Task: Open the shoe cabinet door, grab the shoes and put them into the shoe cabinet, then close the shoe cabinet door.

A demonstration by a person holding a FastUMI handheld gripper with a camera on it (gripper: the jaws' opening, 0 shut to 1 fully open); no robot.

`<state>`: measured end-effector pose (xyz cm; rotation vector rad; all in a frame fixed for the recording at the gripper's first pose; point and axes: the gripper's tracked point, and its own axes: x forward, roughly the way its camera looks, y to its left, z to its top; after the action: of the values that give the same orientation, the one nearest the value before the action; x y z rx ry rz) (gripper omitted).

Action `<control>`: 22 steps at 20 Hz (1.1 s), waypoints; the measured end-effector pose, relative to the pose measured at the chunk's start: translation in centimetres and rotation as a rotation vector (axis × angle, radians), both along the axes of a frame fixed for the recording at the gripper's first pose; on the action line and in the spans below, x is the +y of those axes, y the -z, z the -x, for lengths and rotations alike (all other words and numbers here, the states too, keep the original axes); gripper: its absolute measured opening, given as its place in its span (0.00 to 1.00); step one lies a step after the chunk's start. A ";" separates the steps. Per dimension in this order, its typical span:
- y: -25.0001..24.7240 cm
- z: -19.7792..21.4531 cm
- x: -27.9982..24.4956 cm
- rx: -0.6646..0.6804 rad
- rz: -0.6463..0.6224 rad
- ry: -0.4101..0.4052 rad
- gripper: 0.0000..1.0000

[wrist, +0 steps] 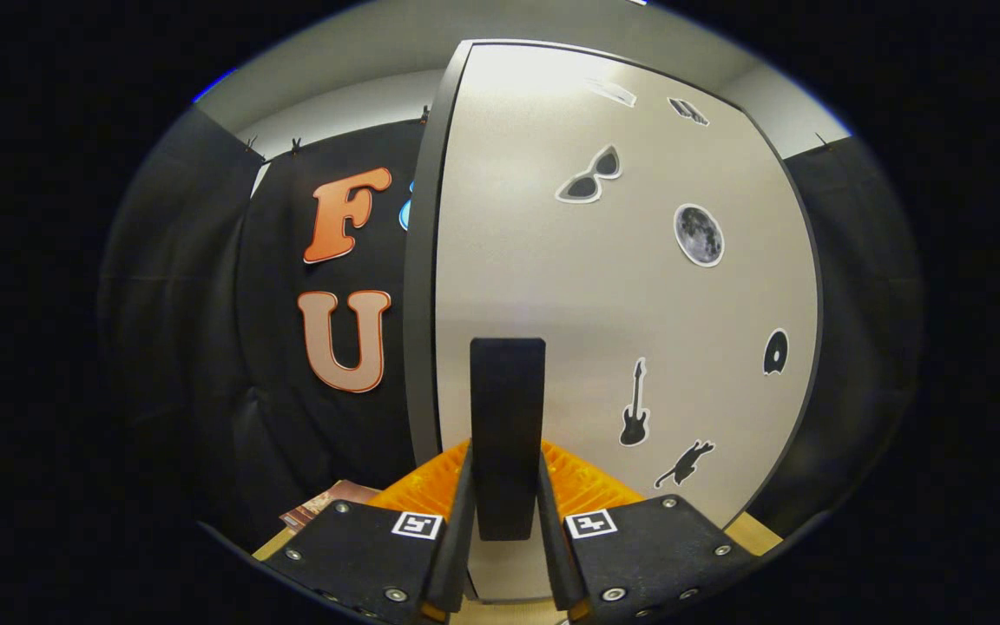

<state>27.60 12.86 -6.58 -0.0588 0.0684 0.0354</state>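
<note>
Right now the jaws (507, 512) are clamped narrow on the dark upright handle (507, 417) of the pale cabinet door (604, 295). A crooked pull could make the handle slip out, since the grip sits low on it. Stickers dot the smooth door; black cloth hangs behind, and a wooden table (747, 529) lies beneath.

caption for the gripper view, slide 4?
Hand-held gripper shut on the black handle of the stickered shoe cabinet door.
</note>
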 end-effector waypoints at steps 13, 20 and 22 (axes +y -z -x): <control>-0.6 7.4 -2.7 0.001 -0.090 -0.036 0.32; -0.9 10.6 -4.9 0.014 -0.113 -0.035 0.32; -0.8 11.2 -5.5 0.017 -0.115 -0.040 0.29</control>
<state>16.38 7.40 -5.81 0.0550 0.0816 0.0793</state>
